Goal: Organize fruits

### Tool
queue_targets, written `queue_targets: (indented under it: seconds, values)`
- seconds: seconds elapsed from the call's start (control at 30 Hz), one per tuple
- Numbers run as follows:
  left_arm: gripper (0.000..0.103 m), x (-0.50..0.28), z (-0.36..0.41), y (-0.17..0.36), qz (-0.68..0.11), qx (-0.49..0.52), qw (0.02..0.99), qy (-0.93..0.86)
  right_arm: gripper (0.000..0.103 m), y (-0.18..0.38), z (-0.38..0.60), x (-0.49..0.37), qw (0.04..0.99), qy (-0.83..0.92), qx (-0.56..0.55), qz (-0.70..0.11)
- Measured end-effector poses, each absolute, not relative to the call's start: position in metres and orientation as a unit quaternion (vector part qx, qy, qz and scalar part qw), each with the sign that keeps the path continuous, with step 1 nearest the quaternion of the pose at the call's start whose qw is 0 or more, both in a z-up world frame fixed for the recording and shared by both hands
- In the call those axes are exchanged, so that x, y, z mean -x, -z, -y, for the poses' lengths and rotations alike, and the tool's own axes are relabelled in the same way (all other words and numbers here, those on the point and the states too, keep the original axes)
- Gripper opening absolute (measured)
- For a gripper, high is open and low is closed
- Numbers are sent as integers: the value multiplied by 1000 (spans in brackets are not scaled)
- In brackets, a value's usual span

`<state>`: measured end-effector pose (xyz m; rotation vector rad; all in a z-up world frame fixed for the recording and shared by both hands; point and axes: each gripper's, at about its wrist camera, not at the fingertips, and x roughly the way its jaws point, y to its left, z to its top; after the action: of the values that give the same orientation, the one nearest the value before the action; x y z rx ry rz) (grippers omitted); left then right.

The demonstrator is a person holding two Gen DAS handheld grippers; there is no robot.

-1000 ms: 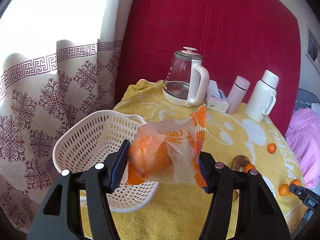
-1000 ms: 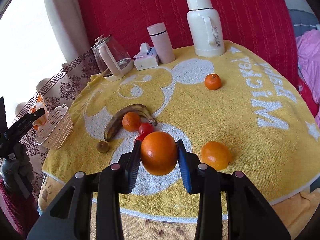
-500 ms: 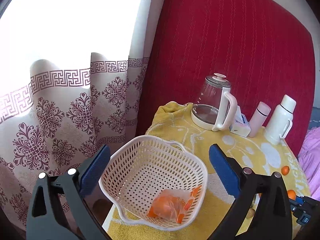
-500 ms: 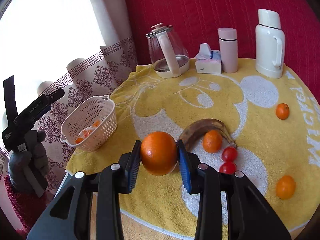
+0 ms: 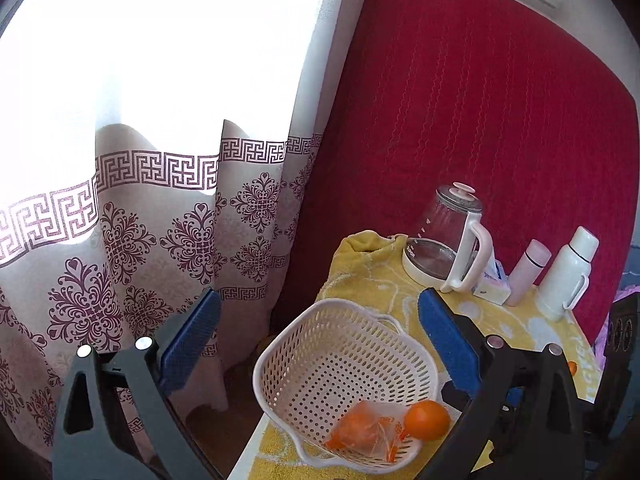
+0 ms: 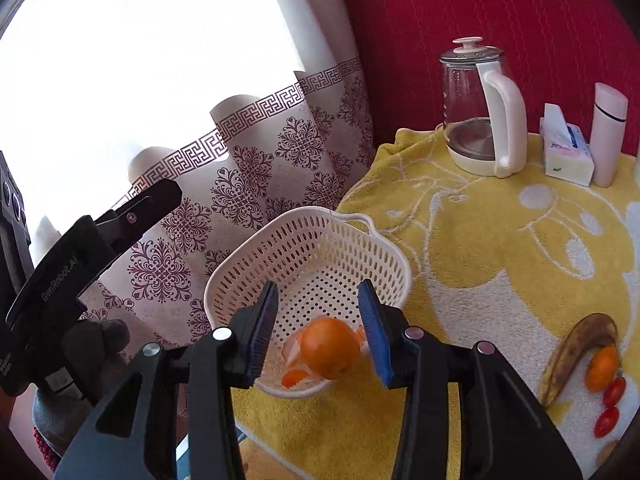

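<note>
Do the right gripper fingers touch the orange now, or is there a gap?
Apart. The right wrist view shows the right gripper open, with basket visible between each blue pad and the orange.

The left claw [image 5: 318,334] hangs above the white basket [image 5: 320,328], its blue pads [image 5: 190,342] spread wide with nothing between them. In the basket lie a bagged orange [image 5: 362,434] and a loose orange [image 5: 426,420], touching. Behind, on the yellow-covered worktop [image 5: 368,264], stands a glass kettle [image 5: 448,240].
</note>
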<state>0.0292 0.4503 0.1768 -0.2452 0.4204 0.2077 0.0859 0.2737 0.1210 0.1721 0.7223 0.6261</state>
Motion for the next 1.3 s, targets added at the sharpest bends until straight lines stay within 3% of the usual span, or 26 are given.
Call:
queue_targets:
  seconds: [0.37, 0.77, 1.3]
  values:
    - [100, -32, -451, -175, -212, 121, 964, -107, 57, -101, -259, -80, 889, -274, -99, -355]
    - [100, -33, -453, -174, -215, 129, 962, -110, 58, -75, -246, -57, 882, -273, -90, -373]
    - [100, -40, -453, -167, -226, 133, 959, -108, 59, -73, -298, -76, 892, -261, -12, -370]
